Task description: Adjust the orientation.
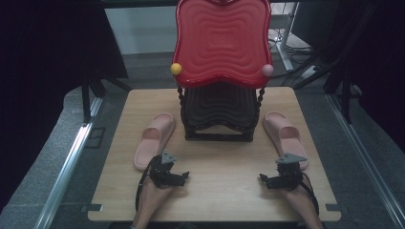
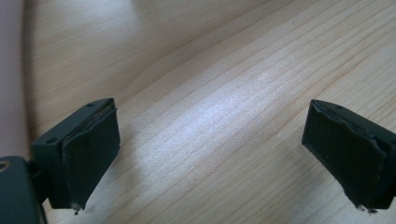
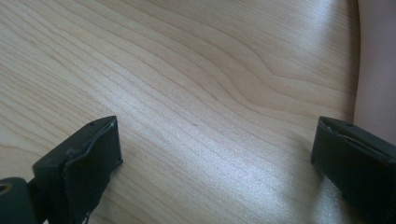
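Two pink slippers lie on the wooden table (image 1: 219,191). The left slipper (image 1: 154,140) is left of a small rack, the right slipper (image 1: 285,136) is right of it. The rack (image 1: 220,71) has a red wavy top tray and a black lower tray (image 1: 219,107). My left gripper (image 1: 184,175) rests near the heel of the left slipper, open and holding nothing. My right gripper (image 1: 263,179) sits by the heel of the right slipper, also open. In the left gripper view a pink edge of the slipper (image 2: 10,70) runs along the left. The right gripper view has the slipper (image 3: 376,65) at its right.
A yellow ball (image 1: 176,68) and a pink ball (image 1: 267,70) cap the rack's front posts. Bare wood lies between the two grippers. Metal rails (image 1: 71,162) flank the table on the floor, and cables (image 1: 305,67) lie behind at the right.
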{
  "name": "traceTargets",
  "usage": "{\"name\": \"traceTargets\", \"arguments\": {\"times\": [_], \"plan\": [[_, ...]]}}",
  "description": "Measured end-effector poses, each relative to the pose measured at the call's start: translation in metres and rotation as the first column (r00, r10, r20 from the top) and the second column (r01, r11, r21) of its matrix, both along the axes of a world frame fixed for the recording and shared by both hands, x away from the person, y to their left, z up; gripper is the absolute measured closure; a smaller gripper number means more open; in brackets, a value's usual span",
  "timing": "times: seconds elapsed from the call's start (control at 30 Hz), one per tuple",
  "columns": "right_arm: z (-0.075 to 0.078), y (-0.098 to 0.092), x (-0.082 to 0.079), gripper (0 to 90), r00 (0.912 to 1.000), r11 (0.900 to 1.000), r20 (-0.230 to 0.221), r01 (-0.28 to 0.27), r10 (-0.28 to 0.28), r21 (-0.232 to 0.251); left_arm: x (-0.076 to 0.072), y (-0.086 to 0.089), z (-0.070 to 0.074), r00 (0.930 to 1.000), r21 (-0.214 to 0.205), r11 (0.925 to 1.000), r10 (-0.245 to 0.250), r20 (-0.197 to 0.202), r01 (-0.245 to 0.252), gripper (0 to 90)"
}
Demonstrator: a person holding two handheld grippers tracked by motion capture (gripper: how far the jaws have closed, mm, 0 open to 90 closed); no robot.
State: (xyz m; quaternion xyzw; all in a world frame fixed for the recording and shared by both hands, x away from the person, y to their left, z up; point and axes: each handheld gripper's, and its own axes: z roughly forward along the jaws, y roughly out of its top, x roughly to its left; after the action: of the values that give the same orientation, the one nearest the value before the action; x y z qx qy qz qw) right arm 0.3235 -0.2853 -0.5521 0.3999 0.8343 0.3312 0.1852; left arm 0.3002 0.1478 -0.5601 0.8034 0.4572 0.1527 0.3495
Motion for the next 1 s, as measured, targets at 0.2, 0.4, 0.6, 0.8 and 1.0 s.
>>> {"name": "traceTargets", "arguments": {"times": [0.2, 0.4, 0.6, 0.8, 1.0], "plan": [[0.000, 0.000, 0.000, 1.5, 1.0000, 1.0000, -0.001, 0.000, 0.000, 0.001, -0.002, 0.008, 0.008, 0.9999, -0.017, 0.9998, 0.011, 0.013, -0.011, 5.6], [0.000, 0.000, 0.000, 1.6, 1.0000, 1.0000, -0.001, -0.001, 0.001, 0.001, -0.003, 0.026, 0.016, 0.9990, -0.020, 0.9991, 0.037, 0.023, -0.037, 5.8], [0.000, 0.000, 0.000, 1.5, 1.0000, 1.0000, -0.001, -0.001, 0.001, 0.001, -0.004, 0.047, 0.024, 0.9959, -0.031, 0.9965, 0.078, 0.044, -0.077, 6.5], [0.000, 0.000, 0.000, 1.5, 1.0000, 1.0000, -0.001, -0.001, 0.001, -0.001, -0.002, 0.066, 0.026, 0.9918, -0.034, 0.9925, 0.119, 0.048, -0.117, 7.1], [0.000, 0.000, 0.000, 1.5, 1.0000, 1.0000, -0.002, 0.001, -0.001, 0.000, 0.002, 0.083, 0.023, 0.9877, -0.035, 0.9877, 0.153, 0.031, -0.152, 7.2]]}}
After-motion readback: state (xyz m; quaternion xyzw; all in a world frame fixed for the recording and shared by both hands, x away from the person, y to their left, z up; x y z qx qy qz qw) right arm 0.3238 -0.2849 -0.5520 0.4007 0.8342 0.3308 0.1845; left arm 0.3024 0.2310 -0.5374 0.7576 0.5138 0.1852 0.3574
